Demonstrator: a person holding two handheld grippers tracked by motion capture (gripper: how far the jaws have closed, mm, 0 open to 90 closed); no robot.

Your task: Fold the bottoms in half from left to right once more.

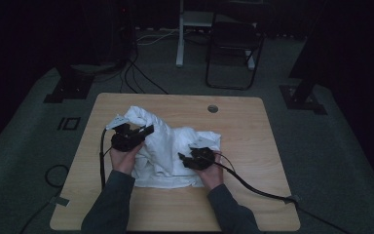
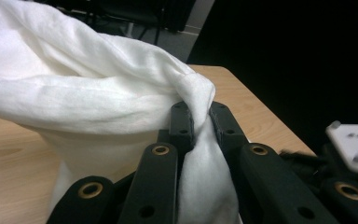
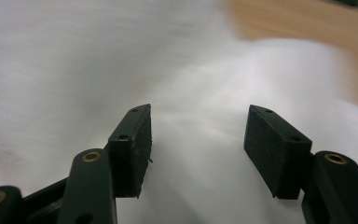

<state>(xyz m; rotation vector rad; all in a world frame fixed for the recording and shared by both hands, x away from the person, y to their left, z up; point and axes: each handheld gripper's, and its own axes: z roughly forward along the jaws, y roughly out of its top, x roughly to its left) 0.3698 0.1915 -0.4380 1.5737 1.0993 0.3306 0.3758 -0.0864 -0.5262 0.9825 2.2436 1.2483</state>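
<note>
Left gripper (image 2: 200, 122) raised — clamping cloth (image 2: 98, 93) (taut)

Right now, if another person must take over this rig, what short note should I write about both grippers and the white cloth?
Left gripper: shut on a bunched fold of the white crumpled fabric cloth, held lifted above the light wooden table.
Right gripper: open, jaws apart just over the cloth, with no fabric pinched between them.
Cloth: lies in the middle of the table, raised into a peak on the left gripper's side, the rest in a loose heap.
Done: one part of the cloth is gripped and lifted.
Left: probably a second grip with the right gripper, then spreading or folding; the cloth is not yet flat.
</note>
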